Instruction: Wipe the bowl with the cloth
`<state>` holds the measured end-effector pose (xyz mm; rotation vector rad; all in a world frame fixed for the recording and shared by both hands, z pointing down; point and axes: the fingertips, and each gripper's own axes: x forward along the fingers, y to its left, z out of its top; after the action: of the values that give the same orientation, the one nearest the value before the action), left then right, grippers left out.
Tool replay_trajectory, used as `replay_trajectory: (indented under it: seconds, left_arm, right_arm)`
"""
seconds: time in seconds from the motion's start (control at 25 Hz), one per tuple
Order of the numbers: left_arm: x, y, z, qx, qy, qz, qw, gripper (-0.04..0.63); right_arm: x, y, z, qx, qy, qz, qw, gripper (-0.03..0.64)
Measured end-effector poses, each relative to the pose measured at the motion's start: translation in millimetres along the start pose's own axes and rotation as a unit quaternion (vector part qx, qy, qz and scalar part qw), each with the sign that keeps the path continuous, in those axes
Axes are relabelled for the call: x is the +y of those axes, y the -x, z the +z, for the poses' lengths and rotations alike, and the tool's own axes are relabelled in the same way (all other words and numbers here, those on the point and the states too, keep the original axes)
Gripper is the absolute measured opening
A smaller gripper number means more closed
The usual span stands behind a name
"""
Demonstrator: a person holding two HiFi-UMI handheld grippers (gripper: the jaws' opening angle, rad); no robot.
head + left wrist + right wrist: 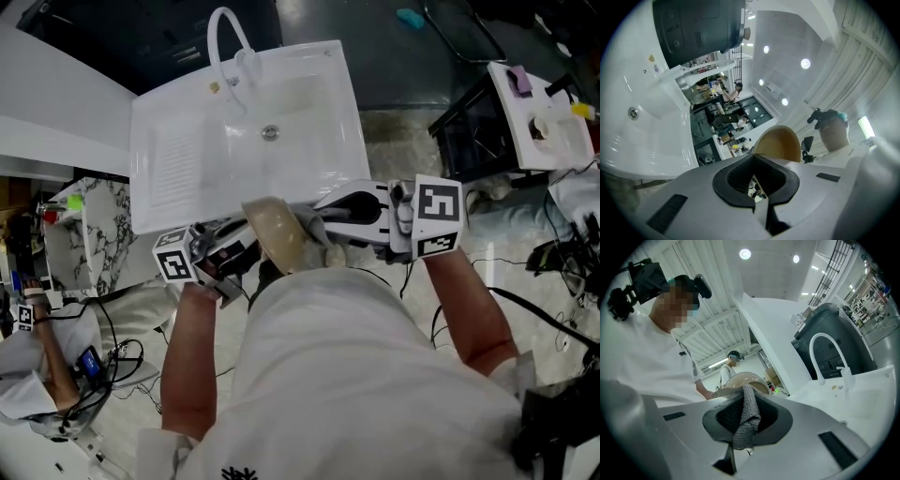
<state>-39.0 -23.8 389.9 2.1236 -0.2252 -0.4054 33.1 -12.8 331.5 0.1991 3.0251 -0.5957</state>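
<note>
1 sink [309, 94], white, at 12 o'clock of the bowl, with 1 arched faucet [230, 37] on its far rim.

2 grippers:
- Left gripper [246, 251], at 8 o'clock of the bowl, jaws nearly together and pinching the bowl's rim.
- Right gripper [323, 220], at 3 o'clock, jaws clamped on the cloth.

1 bowl [278, 234], tan, held tilted on edge between the two grippers, just in front of the sink's near edge.

1 cloth [746, 420], grey knit, bunched in the right jaws and touching the bowl.
</note>
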Motion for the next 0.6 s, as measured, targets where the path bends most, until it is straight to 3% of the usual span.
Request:
replay_trajectory:
  seconds: [0.28, 0.6]
  left_arm:
    - [0, -5, -9, 0.020, 0.008, -0.004, 0.9998, 0.014]
    - [-6, -8, -3, 0.016, -0.002, -0.014, 0.9998, 0.014]
  right_arm:
    - [-7, 2, 13, -0.018, 0.012, -0.012, 1.000, 0.036]
    - [-20, -3, -3, 0.013, 0.012, -0.034, 0.999, 0.035]
